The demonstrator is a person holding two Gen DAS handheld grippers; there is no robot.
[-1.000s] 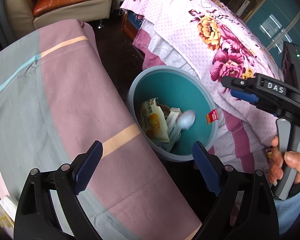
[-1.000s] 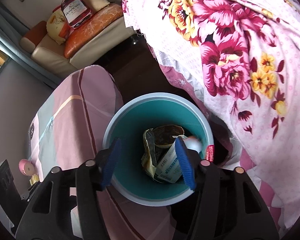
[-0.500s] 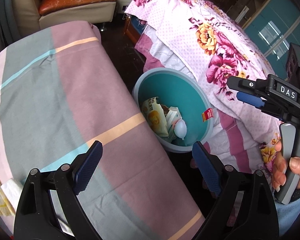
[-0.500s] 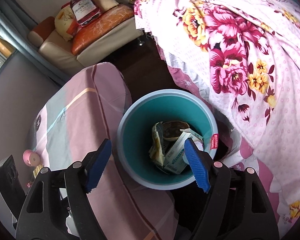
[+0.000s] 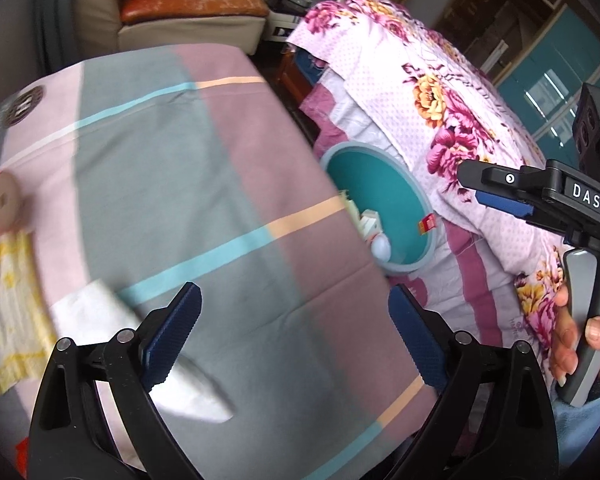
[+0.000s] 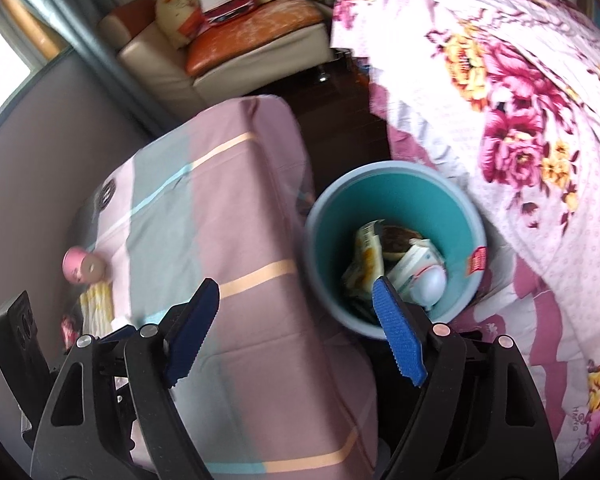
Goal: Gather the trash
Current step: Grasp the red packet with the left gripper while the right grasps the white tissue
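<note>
Both empty: left gripper (image 5: 294,338) wide open; right gripper (image 6: 296,330) jaws just opening, nothing between. Next trash on striped tabletop (image 5: 204,200): white tissue (image 5: 100,312) just beside left jaw, yellow-print wrapper (image 5: 8,312) further left. Probably light, soft, crushable. Best pinched at raised fold, not flat edge. Teal bin (image 6: 316,240) already holding packets, near table edge.

Smooth plastic bin (image 6: 396,184), matt striped cloth (image 5: 204,184), glossy leather sofa (image 5: 188,4).
</note>
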